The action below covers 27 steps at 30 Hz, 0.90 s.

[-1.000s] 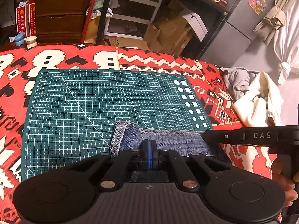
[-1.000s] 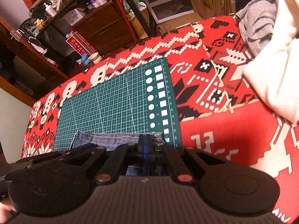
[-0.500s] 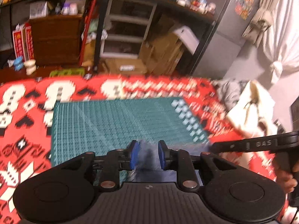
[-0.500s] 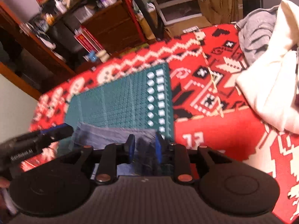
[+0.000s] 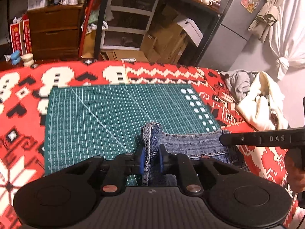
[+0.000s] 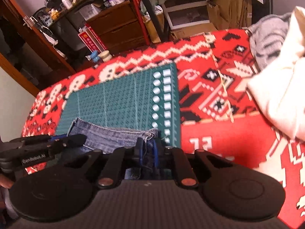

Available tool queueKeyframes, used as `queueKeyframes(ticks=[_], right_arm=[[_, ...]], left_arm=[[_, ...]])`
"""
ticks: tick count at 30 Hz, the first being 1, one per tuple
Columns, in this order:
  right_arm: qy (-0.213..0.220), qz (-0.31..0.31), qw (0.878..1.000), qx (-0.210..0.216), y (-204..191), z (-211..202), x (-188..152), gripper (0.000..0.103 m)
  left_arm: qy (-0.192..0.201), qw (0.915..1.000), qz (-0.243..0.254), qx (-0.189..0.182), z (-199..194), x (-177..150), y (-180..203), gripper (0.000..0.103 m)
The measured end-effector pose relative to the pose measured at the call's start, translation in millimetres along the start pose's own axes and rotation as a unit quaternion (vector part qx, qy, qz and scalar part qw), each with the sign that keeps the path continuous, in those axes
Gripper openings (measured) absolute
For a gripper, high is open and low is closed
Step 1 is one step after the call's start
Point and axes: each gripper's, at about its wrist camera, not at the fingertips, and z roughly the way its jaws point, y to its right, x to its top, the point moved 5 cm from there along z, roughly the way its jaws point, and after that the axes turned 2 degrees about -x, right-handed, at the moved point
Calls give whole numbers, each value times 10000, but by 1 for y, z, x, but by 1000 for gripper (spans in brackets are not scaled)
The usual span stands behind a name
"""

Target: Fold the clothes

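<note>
so: mid-fold. jeans (image 5: 192, 143) lie on near edge of mat (image 5: 106, 114). left gripper (image 5: 150, 159) and right gripper (image 6: 147, 150) each part-closed w/ denim edge between pads, grip looks loose. next: clamp firm, carry edge fwd evenly.

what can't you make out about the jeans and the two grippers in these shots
- Jeans: near part hidden under the gripper body, both views.
- Left gripper: denim sits between the fingers; firmness of grip unclear.
- Right gripper: same, and blurred.
- Cream garment: cut off by the right edge, right wrist view.
</note>
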Motion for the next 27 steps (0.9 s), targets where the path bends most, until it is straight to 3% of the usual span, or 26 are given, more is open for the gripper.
queueKeyframes(ticks=[3,10,14,20,27], right_arm=[[102,-21,9999,16,-5,3,18,9],[153,112,9996,-198,-6,37,59,10],[110,279,9994,-198,0,44,66,19],[378,58,9991,-177,-2,7,59,28],[193,-270,9994,-76,-14,-45,14,30]], left_arm=[[148,9999,-67,8,-1,16,-6,12],[90,9994,-232,250,29,50,-24,13],[68,9987,-434,275,30,57,-32,20],[251,9986,-371,298,-5,48,-34,23],[139,9997,-136,174,-65,7,-15,26]])
